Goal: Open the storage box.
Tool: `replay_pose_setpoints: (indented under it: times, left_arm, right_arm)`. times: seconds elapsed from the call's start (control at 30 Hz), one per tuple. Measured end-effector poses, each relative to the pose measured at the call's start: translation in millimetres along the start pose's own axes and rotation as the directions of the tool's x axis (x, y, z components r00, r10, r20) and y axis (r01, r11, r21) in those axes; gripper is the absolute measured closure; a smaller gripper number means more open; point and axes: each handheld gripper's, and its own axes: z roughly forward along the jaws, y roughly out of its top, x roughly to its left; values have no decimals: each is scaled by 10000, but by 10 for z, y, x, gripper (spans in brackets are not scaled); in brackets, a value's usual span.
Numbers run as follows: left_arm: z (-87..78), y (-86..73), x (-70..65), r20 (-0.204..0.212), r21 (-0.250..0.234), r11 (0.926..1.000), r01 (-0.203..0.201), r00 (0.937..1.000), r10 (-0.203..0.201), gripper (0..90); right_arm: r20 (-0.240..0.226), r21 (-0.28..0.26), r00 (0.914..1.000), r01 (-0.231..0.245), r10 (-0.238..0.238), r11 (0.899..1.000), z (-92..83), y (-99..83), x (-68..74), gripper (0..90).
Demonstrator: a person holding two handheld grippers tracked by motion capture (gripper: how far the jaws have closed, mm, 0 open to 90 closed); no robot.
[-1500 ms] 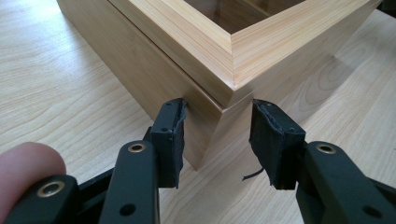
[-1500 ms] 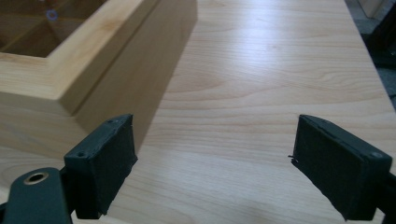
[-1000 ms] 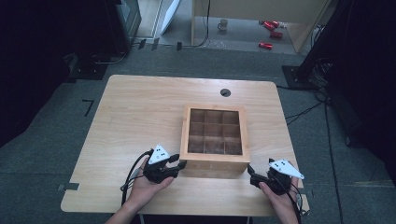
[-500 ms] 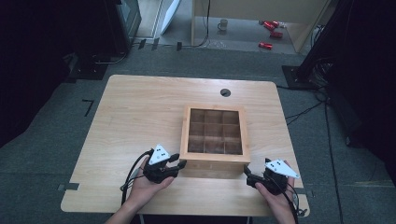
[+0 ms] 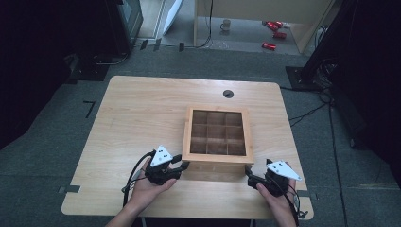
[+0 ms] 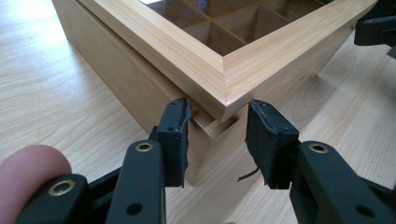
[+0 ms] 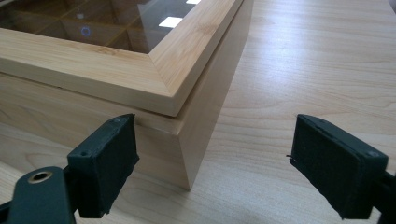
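A light wooden box (image 5: 216,158) with a glass-paned lid and a three-by-three grid of compartments stands on the table, right of centre. My left gripper (image 5: 183,165) is at the box's near left corner. In the left gripper view its open jaws straddle that corner of the box (image 6: 224,70) just under the lid's overhanging edge, and the left gripper (image 6: 217,135) holds nothing. My right gripper (image 5: 248,171) is at the near right corner, wide open. In the right gripper view the right gripper (image 7: 215,158) faces the box (image 7: 116,65), whose corner lies between the jaws without touching them.
The wooden table (image 5: 142,118) has a round cable hole (image 5: 228,93) behind the box and bare surface to the left and far side. Its front edge lies just behind both hands. The other gripper (image 6: 376,28) shows at the far corner. Red cans (image 5: 269,46) lie on the floor.
My right gripper has moved a little left, closer to the box's near right corner. The left gripper and the box have stayed put.
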Motion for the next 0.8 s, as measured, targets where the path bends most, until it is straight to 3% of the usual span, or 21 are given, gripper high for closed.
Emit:
replay_pose_setpoints:
  times: [0.17, 0.23, 0.4, 0.67, 0.8]
  left_arm:
    - [-2, 7, 3, 28, 17, 10000, -11, 10000, 11, 600]
    - [-6, 14, 3, 41, -10, 10000, -37, 10000, 37, 600]
    - [-9, 17, 9, 124, -93, 10000, 34, 9999, -33, 599]
    - [-9, 14, 16, 167, -134, 9999, 44, 9999, -42, 596]
    - [-23, -13, 31, 132, -178, 9998, 40, 9999, -37, 583]
  right_arm:
    - [-48, -225, 10000, -83, 81, 9997, 4, 22, 11, 188]
    - [-280, -261, 9996, -56, 48, 9996, 9, 28, 25, 245]
    - [-453, -577, 9981, 384, -410, 9976, -11, 25, 84, 355]
    - [-496, -866, 9937, 956, -1001, 9916, -21, 11, 142, 441]
    - [-430, -948, 9923, 1114, -1159, 9892, -16, 5, 168, 441]
